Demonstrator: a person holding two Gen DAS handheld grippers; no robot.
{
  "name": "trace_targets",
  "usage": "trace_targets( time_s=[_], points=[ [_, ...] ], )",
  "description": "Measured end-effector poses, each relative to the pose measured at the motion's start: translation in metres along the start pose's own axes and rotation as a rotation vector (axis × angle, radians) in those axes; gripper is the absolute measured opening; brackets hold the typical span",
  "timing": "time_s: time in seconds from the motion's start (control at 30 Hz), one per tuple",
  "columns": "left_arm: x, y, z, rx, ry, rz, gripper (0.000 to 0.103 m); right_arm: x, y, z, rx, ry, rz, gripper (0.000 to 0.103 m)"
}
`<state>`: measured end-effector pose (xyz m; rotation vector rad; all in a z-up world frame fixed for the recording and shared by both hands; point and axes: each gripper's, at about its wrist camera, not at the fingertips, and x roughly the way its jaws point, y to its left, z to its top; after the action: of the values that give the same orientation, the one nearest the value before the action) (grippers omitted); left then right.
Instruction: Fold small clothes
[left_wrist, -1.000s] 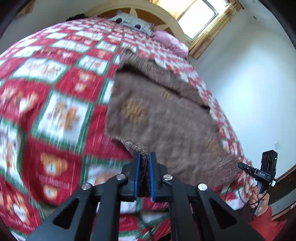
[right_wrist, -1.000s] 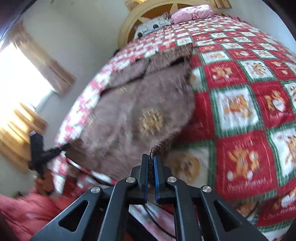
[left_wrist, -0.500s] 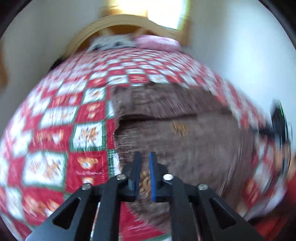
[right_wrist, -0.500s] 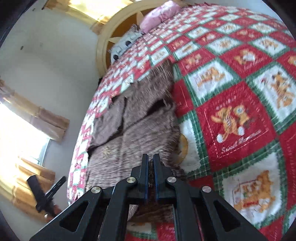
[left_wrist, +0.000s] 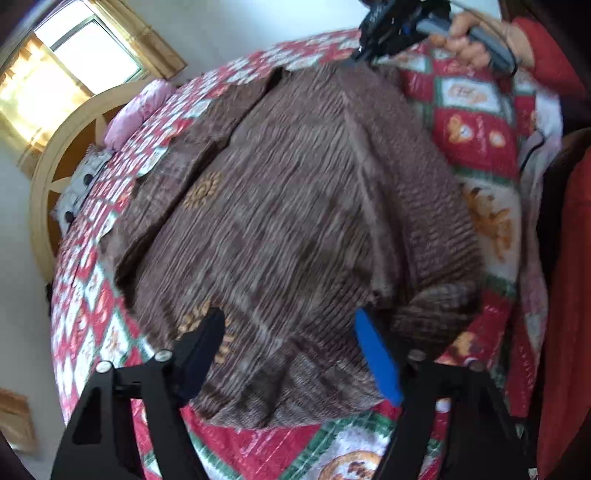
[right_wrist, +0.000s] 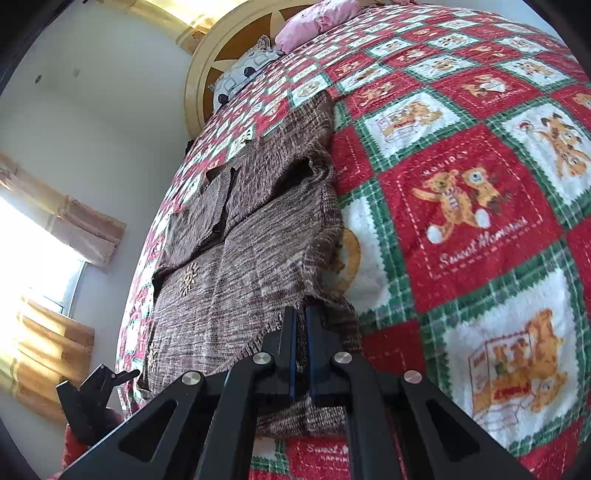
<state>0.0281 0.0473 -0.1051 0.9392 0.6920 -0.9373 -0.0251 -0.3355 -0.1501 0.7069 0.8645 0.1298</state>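
Observation:
A brown knitted sweater (left_wrist: 295, 206) with small orange motifs lies spread on the bed, also in the right wrist view (right_wrist: 251, 266). My left gripper (left_wrist: 291, 343) is open, its jaws wide apart just above the sweater's near hem, holding nothing. My right gripper (right_wrist: 301, 343) is shut on the sweater's corner at the near edge; it also shows at the top of the left wrist view (left_wrist: 384, 22), at the far corner of the sweater. The left gripper appears at the lower left of the right wrist view (right_wrist: 92, 391).
The bed carries a red, green and white teddy-bear quilt (right_wrist: 480, 206). A pink pillow (right_wrist: 314, 18) and a grey patterned pillow (right_wrist: 243, 74) lie by the wooden headboard (right_wrist: 207, 59). Curtained windows (left_wrist: 74, 62) are behind. The person's red sleeve (left_wrist: 546, 55) is at the right.
My left gripper has let go of the sweater and opened wide. The sweater's lifted near edge has been laid down flat on the quilt. The right gripper stays shut on its corner.

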Motion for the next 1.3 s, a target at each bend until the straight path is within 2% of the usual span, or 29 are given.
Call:
trace_targets(
  time_s=[0.07,0.1,0.13,0.17,0.3,0.4,0.47,0.53,0.6,0.63,0.7,0.73,0.77,0.83,0.97,1.0,1.03,1.07,1.1,1.13,1.23,1.3],
  points=[
    [-0.002,0.002,-0.003,-0.031,-0.002,-0.052,0.045,-0.002,-0.001,-0.003,0.005,-0.004,0.001,0.005],
    [-0.003,0.001,-0.005,-0.054,-0.007,-0.085,0.038,-0.002,-0.001,-0.004,0.006,-0.005,0.003,0.005],
    [-0.004,-0.001,-0.008,-0.064,-0.015,-0.099,0.024,-0.002,-0.002,-0.005,0.008,-0.007,0.004,0.005],
    [-0.007,-0.008,-0.009,-0.069,-0.027,-0.099,0.015,-0.002,-0.002,-0.006,0.010,-0.007,0.004,0.005],
    [-0.016,-0.015,-0.012,-0.113,-0.059,-0.075,0.008,-0.002,-0.003,-0.006,0.021,-0.010,0.005,0.005],
    [-0.030,0.004,-0.017,-0.244,-0.127,-0.072,0.007,-0.004,0.001,-0.007,0.003,-0.012,-0.009,0.005],
    [-0.045,0.030,-0.018,-0.381,-0.200,-0.079,0.007,-0.008,0.005,-0.006,-0.006,-0.025,-0.011,0.005],
    [-0.051,0.053,-0.015,-0.472,-0.248,-0.068,0.007,-0.015,0.009,-0.001,-0.006,-0.037,0.008,0.005],
    [-0.049,0.064,-0.011,-0.482,-0.229,-0.043,0.007,-0.018,0.012,0.005,-0.013,-0.046,0.010,0.005],
    [-0.048,0.062,-0.008,-0.435,-0.209,-0.051,0.007,-0.019,0.014,0.009,-0.020,-0.053,0.002,0.005],
    [-0.042,0.046,-0.004,-0.316,-0.167,-0.069,0.012,-0.019,0.014,0.011,-0.025,-0.050,-0.003,0.005],
    [-0.037,0.031,-0.002,-0.218,-0.131,-0.073,0.024,-0.017,0.013,0.010,-0.027,-0.046,-0.007,0.005],
    [-0.033,0.024,-0.002,-0.174,-0.115,-0.076,0.057,-0.016,0.012,0.008,-0.029,-0.041,-0.012,0.005],
    [-0.022,0.013,-0.004,-0.109,-0.063,-0.054,0.096,-0.012,0.010,0.003,-0.028,-0.030,-0.023,0.005],
    [0.003,0.005,-0.016,-0.048,0.075,-0.099,0.092,-0.007,-0.001,-0.005,0.017,-0.016,-0.015,0.005],
    [0.002,0.005,-0.018,-0.052,0.054,-0.106,0.089,-0.009,-0.002,-0.006,0.022,-0.018,-0.012,0.005],
    [0.000,0.006,-0.020,-0.068,0.036,-0.135,0.078,-0.011,-0.003,-0.007,0.023,-0.023,-0.009,0.005],
    [-0.001,0.006,-0.021,-0.085,0.035,-0.170,0.059,-0.013,-0.003,-0.007,0.021,-0.026,-0.010,0.005],
    [-0.003,0.006,-0.023,-0.115,0.024,-0.221,0.050,-0.014,-0.002,-0.007,0.019,-0.029,-0.010,0.005],
    [-0.006,0.003,-0.025,-0.129,0.015,-0.228,0.044,-0.016,-0.002,-0.007,0.018,-0.032,-0.009,0.005],
    [-0.018,-0.013,-0.031,-0.106,-0.013,-0.189,0.022,-0.022,0.000,-0.009,0.017,-0.044,-0.001,0.005],
    [-0.021,-0.010,-0.033,-0.155,-0.032,-0.174,0.013,-0.024,0.002,-0.011,0.011,-0.049,-0.004,0.005]
  ],
)
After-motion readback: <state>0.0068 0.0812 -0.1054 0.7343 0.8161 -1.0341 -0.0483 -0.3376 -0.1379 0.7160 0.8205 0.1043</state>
